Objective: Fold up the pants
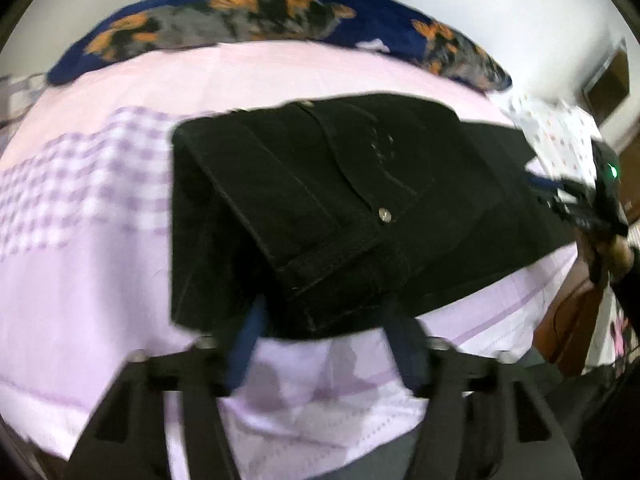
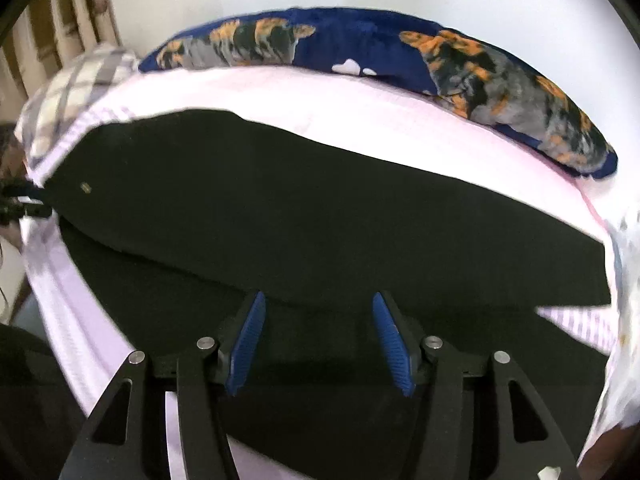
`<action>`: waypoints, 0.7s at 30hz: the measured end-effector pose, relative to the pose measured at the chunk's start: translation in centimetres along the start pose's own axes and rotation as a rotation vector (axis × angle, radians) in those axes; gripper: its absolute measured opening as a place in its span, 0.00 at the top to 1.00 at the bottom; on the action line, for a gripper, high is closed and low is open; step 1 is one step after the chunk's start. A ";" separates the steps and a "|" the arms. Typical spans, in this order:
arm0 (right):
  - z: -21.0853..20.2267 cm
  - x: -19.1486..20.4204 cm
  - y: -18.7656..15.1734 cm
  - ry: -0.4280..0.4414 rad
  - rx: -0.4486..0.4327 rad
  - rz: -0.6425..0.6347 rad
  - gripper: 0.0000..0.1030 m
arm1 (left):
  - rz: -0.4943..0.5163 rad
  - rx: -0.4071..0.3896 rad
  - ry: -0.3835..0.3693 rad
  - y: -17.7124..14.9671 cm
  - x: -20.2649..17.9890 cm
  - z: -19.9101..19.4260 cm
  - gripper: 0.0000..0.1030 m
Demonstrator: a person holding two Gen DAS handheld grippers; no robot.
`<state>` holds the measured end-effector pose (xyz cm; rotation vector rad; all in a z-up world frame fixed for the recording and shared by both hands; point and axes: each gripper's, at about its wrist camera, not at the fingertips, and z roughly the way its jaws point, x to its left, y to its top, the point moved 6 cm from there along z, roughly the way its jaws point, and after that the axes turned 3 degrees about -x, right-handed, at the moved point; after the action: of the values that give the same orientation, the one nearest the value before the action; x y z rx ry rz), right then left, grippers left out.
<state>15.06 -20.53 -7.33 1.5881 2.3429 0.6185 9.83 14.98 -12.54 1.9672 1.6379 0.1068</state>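
Black pants (image 1: 320, 208) lie on the pink bed sheet (image 1: 100, 280), folded lengthwise, with the waistband, a pocket and a metal rivet toward the left wrist view. My left gripper (image 1: 332, 320) is open, its blue fingers (image 1: 248, 336) at the near corner of the waistband, the tips partly hidden under the cloth. In the right wrist view the pants (image 2: 280, 208) stretch across the bed as a long dark band. My right gripper (image 2: 318, 320) is open and empty, its blue pads (image 2: 248, 340) just above the near edge of the legs. The right gripper also shows in the left wrist view (image 1: 588, 204).
A navy pillow with orange and grey animal print (image 1: 260, 24) lies along the far side of the bed by the white wall. A checked cloth (image 2: 76, 92) sits at the left. A flowered white cloth (image 1: 560, 128) lies at the right, near brown furniture (image 1: 568, 320).
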 end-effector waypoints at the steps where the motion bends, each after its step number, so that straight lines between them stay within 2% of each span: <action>1: -0.6 0.1 -0.3 0.014 -0.012 0.028 0.47 | -0.023 -0.016 -0.004 -0.4 0.2 -0.7 0.35; 4: -1.6 0.3 -1.1 0.065 -0.033 0.123 0.46 | -0.171 -0.039 -0.062 -1.4 1.0 -2.0 0.35; 8: -2.0 0.6 -1.9 0.161 -0.057 0.280 0.46 | -0.407 -0.064 -0.256 -2.4 0.6 -2.1 0.35; 11: -1.9 1.2 -2.3 0.207 -0.070 0.350 0.46 | -0.529 -0.064 -0.364 -2.1 -0.3 -0.7 0.35; 15: -1.8 1.7 -2.5 0.232 -0.076 0.393 0.46 | -0.663 -0.065 -0.403 -1.5 -0.3 1.4 0.35; 20: -1.3 1.4 -3.1 0.298 -0.080 0.514 0.44 | -0.773 -0.089 -0.346 -0.7 1.6 3.0 0.37; 21: -1.1 1.3 -3.2 0.308 -0.080 0.537 0.44 | -0.799 -0.110 -0.341 -0.5 2.0 3.0 0.42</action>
<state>11.45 -20.57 -7.80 2.2345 2.0326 1.1208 11.09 15.71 -15.91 1.0572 1.9857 -0.4097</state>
